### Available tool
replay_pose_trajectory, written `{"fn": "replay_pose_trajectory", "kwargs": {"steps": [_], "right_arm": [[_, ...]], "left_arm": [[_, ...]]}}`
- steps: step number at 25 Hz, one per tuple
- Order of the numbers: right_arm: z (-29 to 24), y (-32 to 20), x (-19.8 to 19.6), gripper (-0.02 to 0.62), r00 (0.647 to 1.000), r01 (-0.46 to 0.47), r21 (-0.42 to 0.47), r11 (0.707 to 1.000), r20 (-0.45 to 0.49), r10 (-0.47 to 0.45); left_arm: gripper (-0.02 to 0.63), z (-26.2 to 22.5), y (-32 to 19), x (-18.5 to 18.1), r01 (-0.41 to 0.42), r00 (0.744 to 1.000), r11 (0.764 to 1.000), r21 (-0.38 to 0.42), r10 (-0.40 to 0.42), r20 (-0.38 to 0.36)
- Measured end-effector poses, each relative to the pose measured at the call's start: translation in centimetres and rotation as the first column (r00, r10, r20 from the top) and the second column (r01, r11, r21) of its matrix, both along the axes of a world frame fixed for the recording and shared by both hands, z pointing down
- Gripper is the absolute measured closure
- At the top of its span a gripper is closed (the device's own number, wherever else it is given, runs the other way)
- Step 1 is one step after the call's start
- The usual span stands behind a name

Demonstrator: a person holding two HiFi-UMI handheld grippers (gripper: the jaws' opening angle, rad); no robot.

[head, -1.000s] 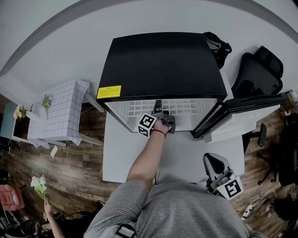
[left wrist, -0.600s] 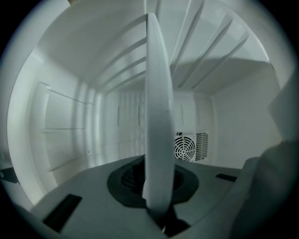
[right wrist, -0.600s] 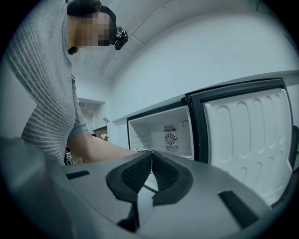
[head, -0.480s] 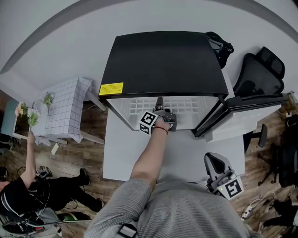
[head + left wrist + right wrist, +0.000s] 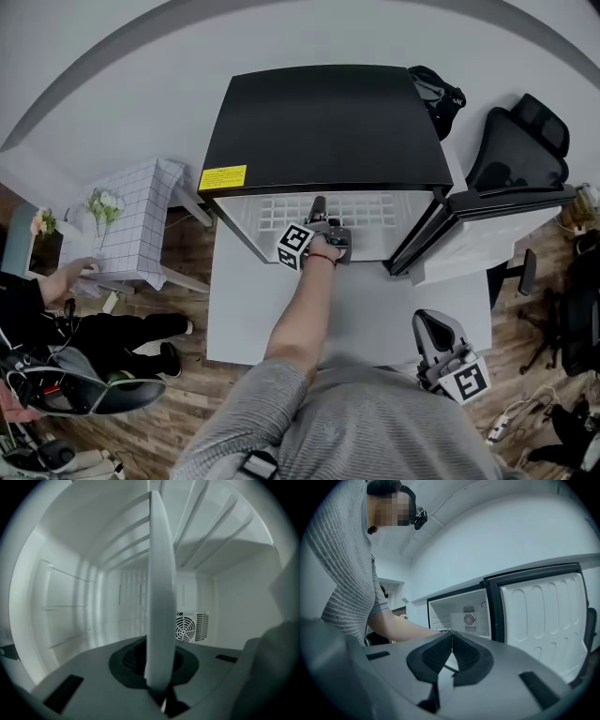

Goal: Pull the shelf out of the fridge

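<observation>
The left gripper [image 5: 159, 665] is held out level, jaws just closed further, seemingly pressed on the shelf [image 5: 161, 573]; the right gripper [image 5: 451, 639] is shut.

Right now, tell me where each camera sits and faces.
Head view: on the person's head, steeply down on the fridge; left arm, both claws show.
Left gripper view: on the left claw, into the fridge; jaws, just closing, pinch the shelf edge.
Right gripper view: on the right claw, level toward the open door; shut jaws, torso, left arm.
Shared: both gripper views show the rear fan.
</observation>
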State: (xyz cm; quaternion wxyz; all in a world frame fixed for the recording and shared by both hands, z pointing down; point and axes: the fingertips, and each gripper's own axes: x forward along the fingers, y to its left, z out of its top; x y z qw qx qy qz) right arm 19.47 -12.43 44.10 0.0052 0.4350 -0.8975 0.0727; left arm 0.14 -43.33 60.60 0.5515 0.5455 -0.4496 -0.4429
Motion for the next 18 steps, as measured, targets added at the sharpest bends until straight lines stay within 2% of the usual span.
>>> {"fn": "replay_pose_trajectory", "kwargs": {"steps": [18], "right_arm": [[-0.2,1.9,0.5,0.583,1.000,0.005,0.011,1.000,-0.004,-0.005]], "left_arm": [[0.572,0.0,2.3,-0.1,0.002,1.000,1.000,-0.004,-0.002,0.010]]}}
